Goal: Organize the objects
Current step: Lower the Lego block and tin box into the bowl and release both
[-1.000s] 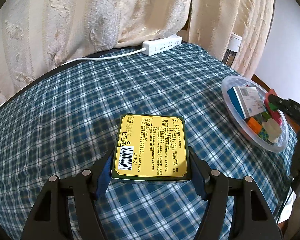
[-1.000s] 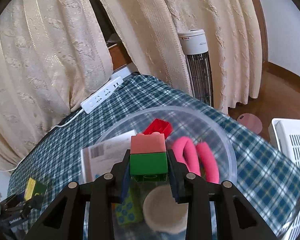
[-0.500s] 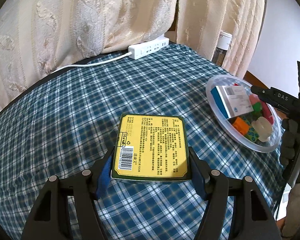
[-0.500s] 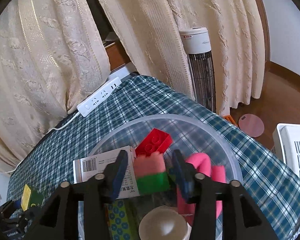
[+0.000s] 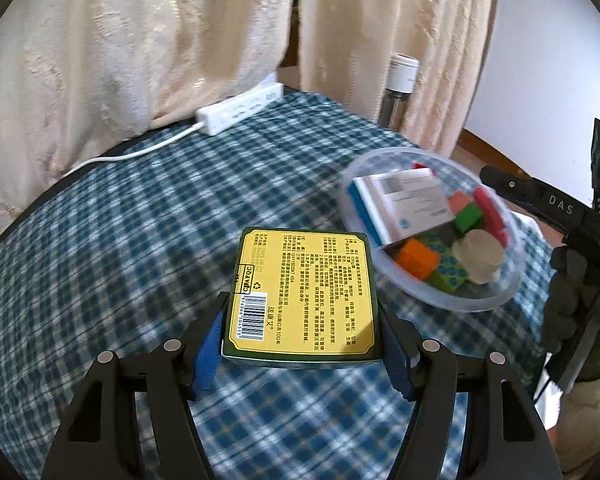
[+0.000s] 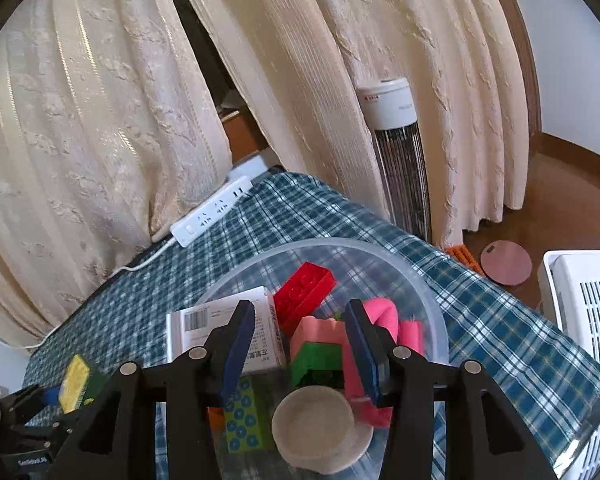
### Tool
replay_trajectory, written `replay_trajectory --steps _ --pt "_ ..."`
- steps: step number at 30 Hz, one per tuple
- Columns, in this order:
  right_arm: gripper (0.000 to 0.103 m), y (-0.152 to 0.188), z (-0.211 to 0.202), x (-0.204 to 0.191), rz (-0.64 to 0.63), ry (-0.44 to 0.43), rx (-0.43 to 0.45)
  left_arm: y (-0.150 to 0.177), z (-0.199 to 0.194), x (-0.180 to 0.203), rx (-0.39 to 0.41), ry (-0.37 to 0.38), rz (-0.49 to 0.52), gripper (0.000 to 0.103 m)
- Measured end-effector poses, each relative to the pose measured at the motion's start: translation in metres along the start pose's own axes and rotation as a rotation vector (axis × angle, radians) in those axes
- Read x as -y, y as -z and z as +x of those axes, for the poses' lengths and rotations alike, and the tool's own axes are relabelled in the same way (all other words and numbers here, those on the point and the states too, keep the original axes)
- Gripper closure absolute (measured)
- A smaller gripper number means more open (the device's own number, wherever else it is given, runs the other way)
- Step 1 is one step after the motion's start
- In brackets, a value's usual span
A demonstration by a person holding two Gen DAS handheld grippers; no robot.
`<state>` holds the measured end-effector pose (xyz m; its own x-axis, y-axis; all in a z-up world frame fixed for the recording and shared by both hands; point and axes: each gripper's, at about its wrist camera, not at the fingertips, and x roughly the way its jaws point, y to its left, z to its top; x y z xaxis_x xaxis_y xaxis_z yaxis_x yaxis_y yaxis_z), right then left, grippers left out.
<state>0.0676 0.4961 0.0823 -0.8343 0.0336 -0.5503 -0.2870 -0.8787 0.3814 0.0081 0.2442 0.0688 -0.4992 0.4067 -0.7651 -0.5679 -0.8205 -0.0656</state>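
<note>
Left gripper has a solid hold on the yellow-and-green box, blue pads pressing both long sides, printed barcode face up. It's carried flat above the blue plaid tablecloth, long axis running straight out along the fingers.

Moving right, the clear plastic bowl sits ahead and to the right of that box, near the table's right edge. Already in it: a white-and-blue carton, an orange brick, a beige disc, plus the pink-and-green block.

Further right, the right gripper is over the bowl with its jaws parted and not touching anything; the pink-and-green block lies in the bowl under the gap between them, so that one looks dropped off. A red brick and a pink curved piece lie just beyond the tips.

My guess is the box goes in the bowl next, and the left hand is the one carrying it. The thing that matters: the bowl lies off the box's front right corner, so the move is a swing right and forward. The bowl's pretty full and the carton takes up the near side, so the box probably ends up lying on top of stuff.
</note>
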Motion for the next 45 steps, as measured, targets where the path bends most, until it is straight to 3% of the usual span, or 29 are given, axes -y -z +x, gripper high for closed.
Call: replay_trajectory --steps 16,24,32,45 --pt "0.053 0.000 -0.026 0.029 0.049 -0.012 0.038 -0.020 0.021 0.083 -0.016 0.116 0.153 0.035" --pt "0.053 0.001 -0.027 0.041 0.068 -0.016 0.038 -0.027 0.041 0.105 -0.046 0.156 0.180 0.034" --pt "0.053 -0.001 -0.027 0.051 0.086 -0.013 0.037 -0.029 0.065 0.119 -0.087 0.165 0.202 0.035" --pt "0.053 -0.002 -0.025 0.054 0.080 -0.001 0.043 -0.044 0.087 0.121 -0.029 0.135 0.222 0.033"
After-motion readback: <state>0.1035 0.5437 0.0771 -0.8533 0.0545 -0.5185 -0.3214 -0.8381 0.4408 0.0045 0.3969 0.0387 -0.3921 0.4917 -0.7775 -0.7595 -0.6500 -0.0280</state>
